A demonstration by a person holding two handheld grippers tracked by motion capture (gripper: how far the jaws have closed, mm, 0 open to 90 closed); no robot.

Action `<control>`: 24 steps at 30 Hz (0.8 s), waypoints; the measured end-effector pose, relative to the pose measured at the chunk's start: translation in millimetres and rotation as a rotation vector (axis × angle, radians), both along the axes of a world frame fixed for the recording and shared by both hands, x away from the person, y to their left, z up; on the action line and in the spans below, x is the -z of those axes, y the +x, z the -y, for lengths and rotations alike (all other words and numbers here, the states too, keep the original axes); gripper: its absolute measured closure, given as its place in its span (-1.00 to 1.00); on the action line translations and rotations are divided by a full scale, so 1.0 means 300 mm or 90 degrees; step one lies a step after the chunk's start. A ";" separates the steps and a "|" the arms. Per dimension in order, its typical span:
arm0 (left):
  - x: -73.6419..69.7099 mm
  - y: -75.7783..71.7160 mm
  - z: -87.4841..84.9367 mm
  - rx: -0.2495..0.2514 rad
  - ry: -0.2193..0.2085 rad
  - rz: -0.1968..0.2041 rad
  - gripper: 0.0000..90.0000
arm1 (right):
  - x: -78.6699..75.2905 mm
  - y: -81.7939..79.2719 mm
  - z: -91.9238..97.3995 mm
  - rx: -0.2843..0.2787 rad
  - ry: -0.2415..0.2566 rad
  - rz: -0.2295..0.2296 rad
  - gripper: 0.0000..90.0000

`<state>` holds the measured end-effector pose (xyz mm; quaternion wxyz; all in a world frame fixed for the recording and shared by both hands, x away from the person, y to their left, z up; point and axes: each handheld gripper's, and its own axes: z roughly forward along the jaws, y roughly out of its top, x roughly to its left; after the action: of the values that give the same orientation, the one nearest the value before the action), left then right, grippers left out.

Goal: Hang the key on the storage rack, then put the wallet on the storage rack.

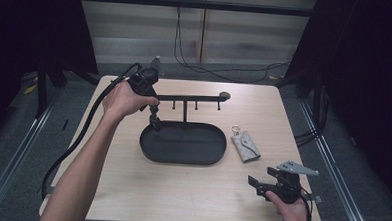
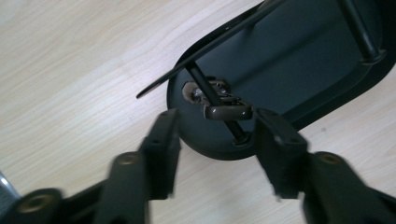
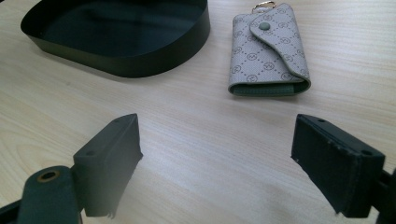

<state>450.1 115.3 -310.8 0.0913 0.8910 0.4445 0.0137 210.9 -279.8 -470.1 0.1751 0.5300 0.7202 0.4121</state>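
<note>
1. my left gripper hangs over the left end of the black oval tray, pointing down from my raised left hand.
2. in the left gripper view its jaws stand apart, with a small dark brown keyring piece between them; the pads do not press on it.
3. that piece hangs on a thin black peg under the stand's crossbar, above the tray floor at its left end.
4. the stand's upright post rises from the back of the tray, and the other pegs along the bar are bare.
5. my right gripper rests low near the front right corner of the wooden table, jaws wide apart with nothing between them.
6. a grey patterned key pouch with a gold ring lies flat on the table just right of the tray, ahead of my right gripper and well clear of it.
</note>
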 end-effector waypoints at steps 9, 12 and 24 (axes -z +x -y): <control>0.012 -0.035 -0.061 -0.008 -0.054 0.028 -0.24 | 0.003 0.006 -0.002 0.005 0.000 -0.003 -0.66; 0.013 -0.056 -0.078 -0.005 -0.075 0.046 -0.30 | 0.002 0.005 -0.003 0.004 -0.001 -0.004 -0.66; 0.041 -0.134 -0.221 0.002 -0.189 0.120 -0.59 | 0.001 0.002 0.000 0.004 0.000 -0.003 -0.66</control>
<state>409.8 181.6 -323.1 0.2634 0.8632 0.4295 0.0314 211.5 -280.0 -470.4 0.1750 0.5332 0.7187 0.4105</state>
